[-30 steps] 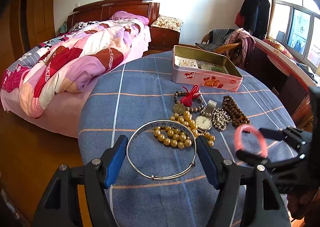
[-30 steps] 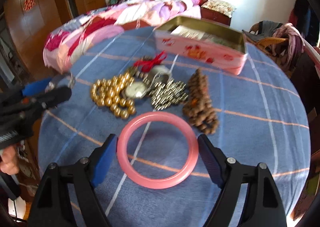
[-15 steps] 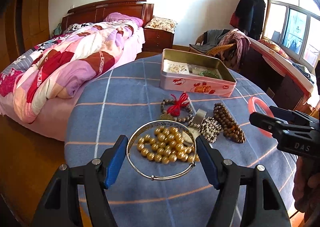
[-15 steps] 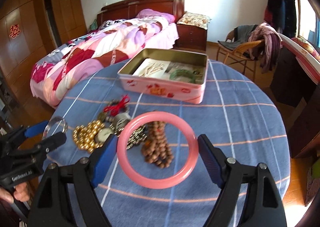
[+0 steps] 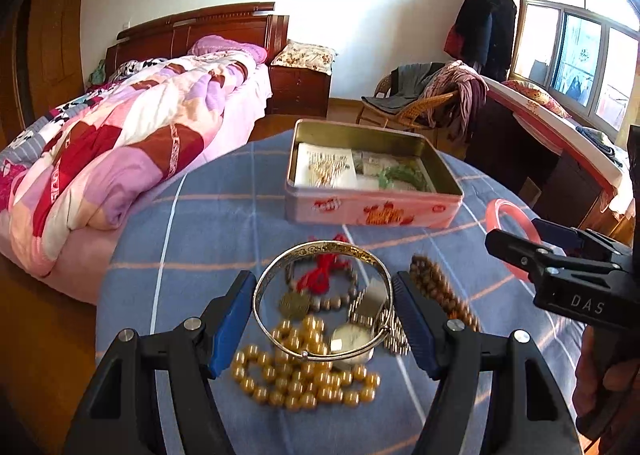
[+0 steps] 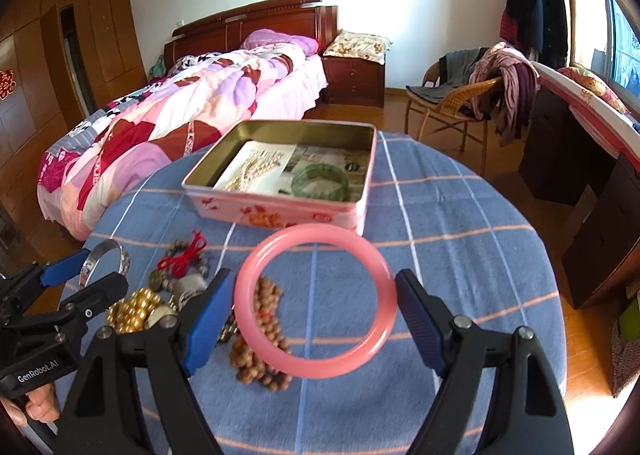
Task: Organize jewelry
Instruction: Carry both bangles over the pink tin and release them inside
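Observation:
My left gripper (image 5: 322, 281) is shut on a thin silver bangle (image 5: 325, 244), held above the jewelry pile. My right gripper (image 6: 314, 275) is shut on a pink bangle (image 6: 316, 231), which hangs over the blue cloth just short of the open pink tin (image 6: 276, 211). Inside the tin lie a green bangle (image 6: 320, 179) and a pale chain (image 6: 256, 167) on paper. In the pile are golden beads (image 5: 304, 379), a watch (image 5: 350, 339), a red-knotted bead bracelet (image 5: 324, 275) and a brown bead strand (image 5: 440, 295). The left wrist view shows the pink bangle (image 5: 500, 215) right of the tin (image 5: 372, 211).
The round table (image 5: 224, 215) carries a blue checked cloth. A bed with a patchwork quilt (image 5: 120, 143) stands close on the left. At the back right is a wicker chair (image 6: 452, 103) draped with clothes, with a dark desk (image 6: 580, 159) beside it.
Both grippers have moved forward over the table with their bangles still held. The tin now looks nearer in both views, and the pile has slid toward the lower edge.

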`<state>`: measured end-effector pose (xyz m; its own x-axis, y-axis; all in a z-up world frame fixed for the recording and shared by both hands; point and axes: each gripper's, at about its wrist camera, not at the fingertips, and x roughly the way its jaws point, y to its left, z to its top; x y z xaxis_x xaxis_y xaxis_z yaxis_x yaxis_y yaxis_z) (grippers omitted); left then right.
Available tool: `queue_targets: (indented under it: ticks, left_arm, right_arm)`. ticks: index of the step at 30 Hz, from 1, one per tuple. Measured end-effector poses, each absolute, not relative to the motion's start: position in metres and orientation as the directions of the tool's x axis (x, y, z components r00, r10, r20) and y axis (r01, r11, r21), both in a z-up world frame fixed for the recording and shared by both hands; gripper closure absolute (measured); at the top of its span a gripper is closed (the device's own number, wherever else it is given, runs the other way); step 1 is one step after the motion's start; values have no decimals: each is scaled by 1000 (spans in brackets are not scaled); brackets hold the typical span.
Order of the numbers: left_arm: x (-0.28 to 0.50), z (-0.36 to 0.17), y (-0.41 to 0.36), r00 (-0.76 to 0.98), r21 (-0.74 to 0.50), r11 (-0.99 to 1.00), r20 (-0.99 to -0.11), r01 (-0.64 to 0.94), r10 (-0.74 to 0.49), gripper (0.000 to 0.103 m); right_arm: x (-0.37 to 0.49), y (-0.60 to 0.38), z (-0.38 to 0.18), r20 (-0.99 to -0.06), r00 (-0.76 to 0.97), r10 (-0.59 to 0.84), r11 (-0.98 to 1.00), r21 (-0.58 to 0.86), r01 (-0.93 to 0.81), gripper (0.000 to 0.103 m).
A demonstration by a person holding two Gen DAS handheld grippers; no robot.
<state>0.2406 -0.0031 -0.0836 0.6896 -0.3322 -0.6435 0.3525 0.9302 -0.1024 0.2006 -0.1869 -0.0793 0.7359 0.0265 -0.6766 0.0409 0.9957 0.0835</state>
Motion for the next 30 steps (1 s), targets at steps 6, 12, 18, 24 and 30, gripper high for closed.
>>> queue_targets:
  ticks: [6,12,18,24,30]
  left_arm:
    - [271,-71,-20,721,-76,935,-616,346,-317,33]
    - [305,-64,-35,746,-59,941,-593,333,-302,33]
    - [343,-70,-52,746,-54,946,-601,319,-285,33]
    - [374,-82,-63,738,-57,954,-621,294,-264,33]
    - [392,-96,-71,728,-36,961,-644,276,-233,33]
  right_arm:
    - [229,-191,-70,-643,766,-2,997,62,55,19]
    - [264,-201,-61,-609,793,-29,993,72,91,19]
    - [298,-202,-63,-588,806,-68,991,52,122,19]
    - [324,-207,-74,-602,792,-104,986,39,160,19]
    - [345,-209,-86,-617,781,-93,985,59,164,19]
